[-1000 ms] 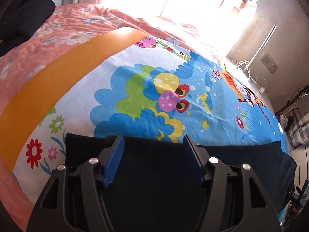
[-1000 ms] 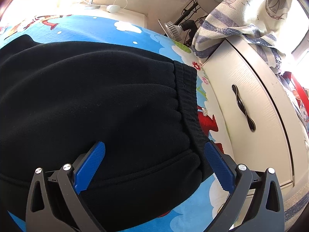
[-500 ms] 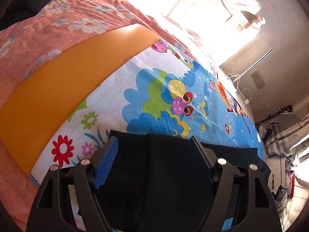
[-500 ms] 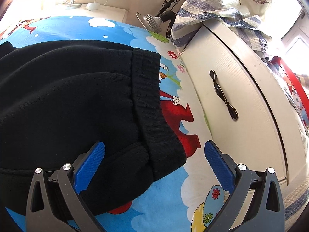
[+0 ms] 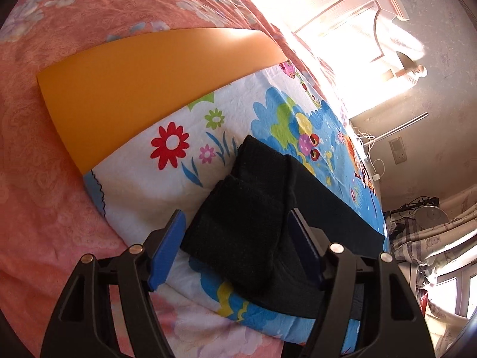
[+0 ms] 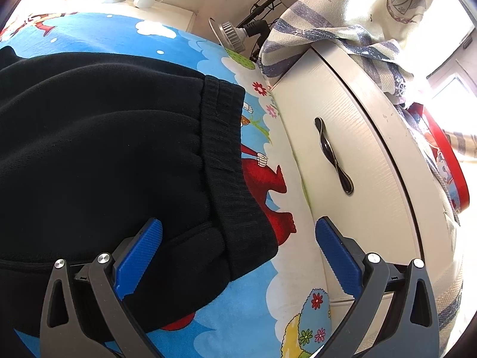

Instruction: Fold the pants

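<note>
Black pants lie on a cartoon-print blanket on the bed. In the left wrist view the leg cuffs lie stacked, one over the other, between my open left gripper's blue fingers, which hold nothing. In the right wrist view the ribbed waistband of the pants runs down the middle. My right gripper is open and empty, with the waistband's near corner between its fingers.
An orange board lies across the pink bedspread past the blanket. A white cabinet with a dark handle stands close to the bed's right edge, a striped cloth draped on it. A lamp and cables sit behind.
The left gripper has pulled back and swung left, so the pants' cuff end now shows whole between its fingers. The right gripper has shifted toward the waistband corner. Both stay open.
</note>
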Tool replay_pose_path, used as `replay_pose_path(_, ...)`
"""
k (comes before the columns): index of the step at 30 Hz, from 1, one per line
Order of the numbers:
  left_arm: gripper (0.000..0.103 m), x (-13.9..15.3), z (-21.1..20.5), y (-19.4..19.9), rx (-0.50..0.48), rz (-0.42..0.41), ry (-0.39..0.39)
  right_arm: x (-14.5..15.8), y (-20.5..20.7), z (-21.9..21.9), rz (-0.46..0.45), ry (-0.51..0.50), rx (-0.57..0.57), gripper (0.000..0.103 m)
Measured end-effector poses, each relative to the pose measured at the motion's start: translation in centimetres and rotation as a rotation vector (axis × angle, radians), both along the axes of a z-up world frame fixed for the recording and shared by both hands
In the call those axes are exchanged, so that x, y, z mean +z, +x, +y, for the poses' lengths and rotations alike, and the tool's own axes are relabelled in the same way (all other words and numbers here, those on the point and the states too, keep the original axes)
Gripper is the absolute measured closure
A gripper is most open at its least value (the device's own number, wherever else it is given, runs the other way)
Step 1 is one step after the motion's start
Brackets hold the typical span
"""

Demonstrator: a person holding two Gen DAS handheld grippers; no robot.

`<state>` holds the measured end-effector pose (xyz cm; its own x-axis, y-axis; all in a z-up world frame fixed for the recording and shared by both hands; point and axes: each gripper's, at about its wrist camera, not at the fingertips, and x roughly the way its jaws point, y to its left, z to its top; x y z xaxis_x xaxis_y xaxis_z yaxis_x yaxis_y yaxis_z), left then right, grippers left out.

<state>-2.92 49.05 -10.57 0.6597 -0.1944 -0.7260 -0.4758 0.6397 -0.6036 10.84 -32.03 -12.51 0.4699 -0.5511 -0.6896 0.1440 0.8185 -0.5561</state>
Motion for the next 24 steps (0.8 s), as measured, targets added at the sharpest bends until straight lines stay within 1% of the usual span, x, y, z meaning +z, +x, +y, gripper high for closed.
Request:
replay_pose_path(2, 0.034, 0.3, -0.6, -1.8, 0.015, -0.034, -0.013, 0.1, 0.0, 0.2, 0.001, -0.011, -0.007, 0.004)
replay_pose_path(3, 0.036, 0.6, -1.3, -2.3, 0.004, -0.048, 0.001, 0.3, -0.1, 0.1, -0.002, -0.005, -0.015, 0.004)
replay_pose_path(4, 0.037, 1.0, -2.2, -2.3, -0.025, -0.074, 0.007, 0.4, -0.3, 0.1, -0.006, -0.001, -0.024, 0.004)
replay_pose_path(5, 0.037, 1.3, -3.2, -2.0, -0.061, -0.109, -0.014, 0.7, -0.5, 0.1, -0.013, 0.003, -0.032, 0.004)
replay_pose_path(7, 0.039, 1.5, -5.7, -0.4, -0.130, -0.157, -0.060, 1.3, -1.2, 0.0, -0.026, 0.017, -0.044, 0.004)
replay_pose_path(9, 0.041, 1.8, -9.4, 2.3, -0.226, -0.186, -0.071, 1.8, -2.0, 0.2, -0.036, 0.041, -0.051, 0.004)
replay_pose_path(13, 0.042, 1.4, -18.9, 7.9, -0.442, -0.233, -0.126, 2.4, -3.6, 0.6, -0.045, 0.085, -0.053, 0.004)
replay_pose_path(15, 0.042, 0.6, -24.0, 10.3, -0.556, -0.237, -0.183, 2.4, -4.0, 0.8, -0.043, 0.100, -0.047, 0.004)
replay_pose_path(17, 0.043, -0.7, -29.1, 11.6, -0.655, -0.212, -0.213, 2.4, -4.2, 0.9, -0.042, 0.104, -0.045, 0.004)
replay_pose_path(19, 0.043, -2.2, -33.0, 12.3, -0.732, -0.190, -0.244, 2.3, -4.3, 0.9, -0.038, 0.115, -0.049, 0.004)
replay_pose_path(20, 0.044, -2.8, -34.3, 12.5, -0.754, -0.182, -0.249, 2.2, -4.4, 0.9, -0.035, 0.115, -0.051, 0.004)
replay_pose_path(22, 0.052, -3.2, -35.2, 12.8, -0.760, -0.176, -0.208, 2.0, -4.5, 1.0, -0.029, 0.112, -0.049, 0.004)
replay_pose_path(23, 0.053, -3.4, -34.9, 12.8, -0.752, -0.178, -0.236, 1.9, -4.4, 1.0, -0.026, 0.110, -0.051, 0.004)
replay_pose_path(24, 0.057, -3.7, -34.1, 12.7, -0.729, -0.176, -0.267, 1.9, -4.4, 1.2, -0.023, 0.110, -0.051, 0.004)
